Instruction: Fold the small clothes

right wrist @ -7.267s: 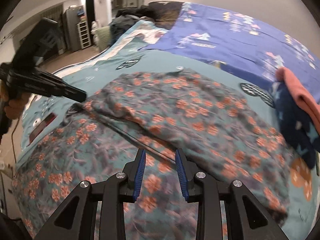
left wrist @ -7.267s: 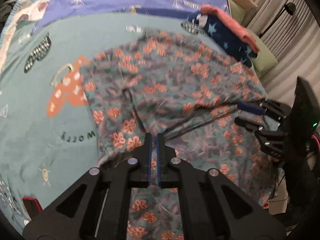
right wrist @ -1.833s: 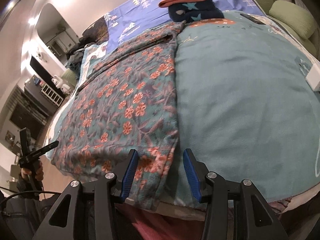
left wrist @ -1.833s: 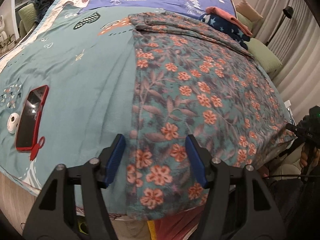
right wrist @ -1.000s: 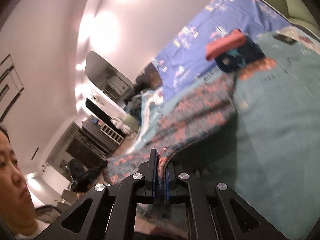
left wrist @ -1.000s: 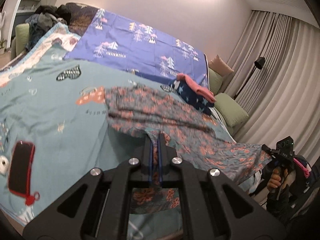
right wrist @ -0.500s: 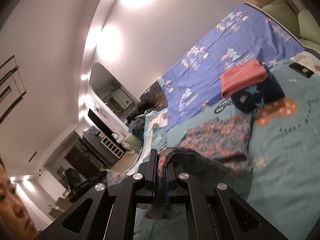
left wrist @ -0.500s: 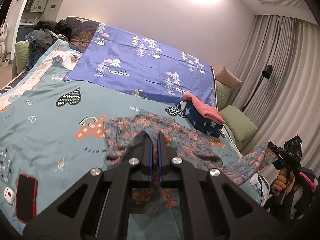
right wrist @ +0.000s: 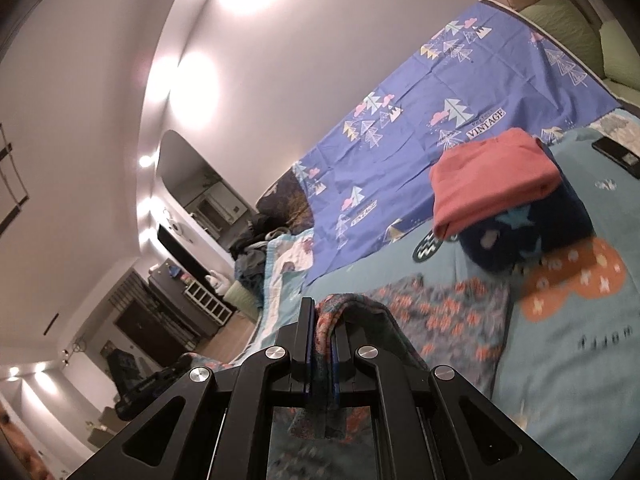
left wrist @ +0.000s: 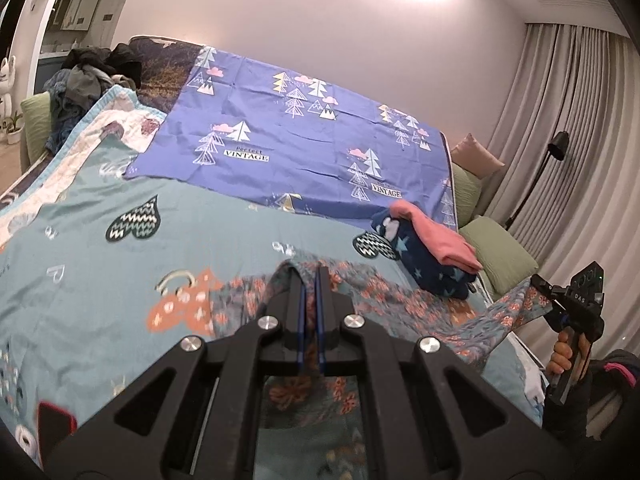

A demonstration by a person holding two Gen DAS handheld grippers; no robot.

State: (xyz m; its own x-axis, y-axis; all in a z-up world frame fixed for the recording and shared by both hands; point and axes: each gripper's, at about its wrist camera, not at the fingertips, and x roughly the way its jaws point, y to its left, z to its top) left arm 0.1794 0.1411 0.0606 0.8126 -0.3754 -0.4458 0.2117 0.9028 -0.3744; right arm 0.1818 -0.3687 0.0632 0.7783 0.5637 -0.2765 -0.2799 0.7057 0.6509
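A grey floral garment (left wrist: 404, 300) with orange flowers hangs lifted over the teal bedspread (left wrist: 100, 248). My left gripper (left wrist: 310, 280) is shut on one hem corner of it. My right gripper (right wrist: 322, 316) is shut on the other corner, the cloth bunched between its pads. The right gripper also shows at the right of the left wrist view (left wrist: 576, 300), holding the cloth stretched above the bed. The garment's far part (right wrist: 448, 308) lies on the bed in the right wrist view.
A folded pile, pink garment (left wrist: 436, 236) on a navy star garment (left wrist: 428, 268), sits at the far right of the bed. A purple tree-print sheet (left wrist: 296, 140) lies behind. A red-cased phone (left wrist: 56, 420) lies near left. Green pillows (left wrist: 500, 256), lamp and curtains stand right.
Both grippers closed on the garment's near hem corners and lifted them up and forward toward the far end of the bed; the cloth now doubles over itself.
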